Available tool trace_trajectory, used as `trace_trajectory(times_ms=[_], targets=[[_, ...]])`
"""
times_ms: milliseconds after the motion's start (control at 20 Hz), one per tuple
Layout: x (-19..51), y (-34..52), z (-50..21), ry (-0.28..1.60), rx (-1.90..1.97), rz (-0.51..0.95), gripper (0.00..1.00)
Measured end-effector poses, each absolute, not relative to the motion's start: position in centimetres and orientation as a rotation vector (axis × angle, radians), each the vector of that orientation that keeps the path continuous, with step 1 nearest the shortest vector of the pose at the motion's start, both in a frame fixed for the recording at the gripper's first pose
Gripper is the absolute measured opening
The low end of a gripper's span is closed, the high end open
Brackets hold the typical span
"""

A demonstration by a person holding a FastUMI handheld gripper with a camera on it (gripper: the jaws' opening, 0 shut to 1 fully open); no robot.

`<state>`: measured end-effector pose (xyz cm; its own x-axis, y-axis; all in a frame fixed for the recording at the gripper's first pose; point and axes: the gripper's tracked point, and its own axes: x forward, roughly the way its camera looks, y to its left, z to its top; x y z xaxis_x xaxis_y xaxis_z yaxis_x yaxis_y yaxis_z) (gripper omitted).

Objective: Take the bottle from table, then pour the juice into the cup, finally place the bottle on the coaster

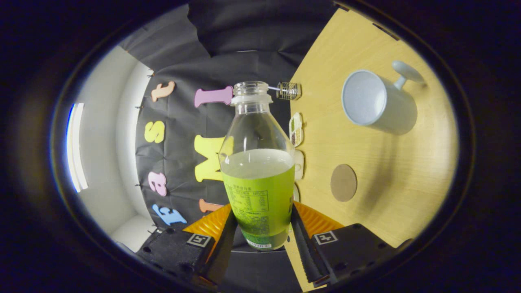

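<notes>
My gripper (260,228) is shut on the bottle (258,171), both fingers pressing its green-labelled lower body. The bottle is clear plastic, uncapped, with pale juice filling it to just above the label. The whole view is rolled about a quarter turn, so the wooden table (390,191) stands to the right of the bottle. On it a pale grey cup (376,101) with a handle has its mouth facing the bottle side and looks empty. A round brown coaster (343,182) lies on the table between the cup and my fingers, apart from both.
Small items line the table's far edge beside the bottle: a little wire-and-glass holder (289,90), a small compartment dish (296,129) with coloured contents and a white object (299,164). A white wall and a bright light strip (76,146) lie beyond the cloth.
</notes>
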<state>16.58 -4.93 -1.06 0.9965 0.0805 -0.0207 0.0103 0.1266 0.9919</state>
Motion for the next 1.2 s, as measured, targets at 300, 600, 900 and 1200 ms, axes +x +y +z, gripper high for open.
trace_trajectory(times_ms=[300, 600, 900, 1200], targets=[[14.9, -4.4, -3.1, 0.161, 1.07, -0.04, 0.77], [12.7, -4.8, -4.5, 0.22, 0.564, -0.144, 0.77], [12.9, -5.1, -4.0, 0.208, 0.215, -0.193, 0.78], [16.1, -4.8, -3.4, 0.225, 0.014, -0.259, 0.78]])
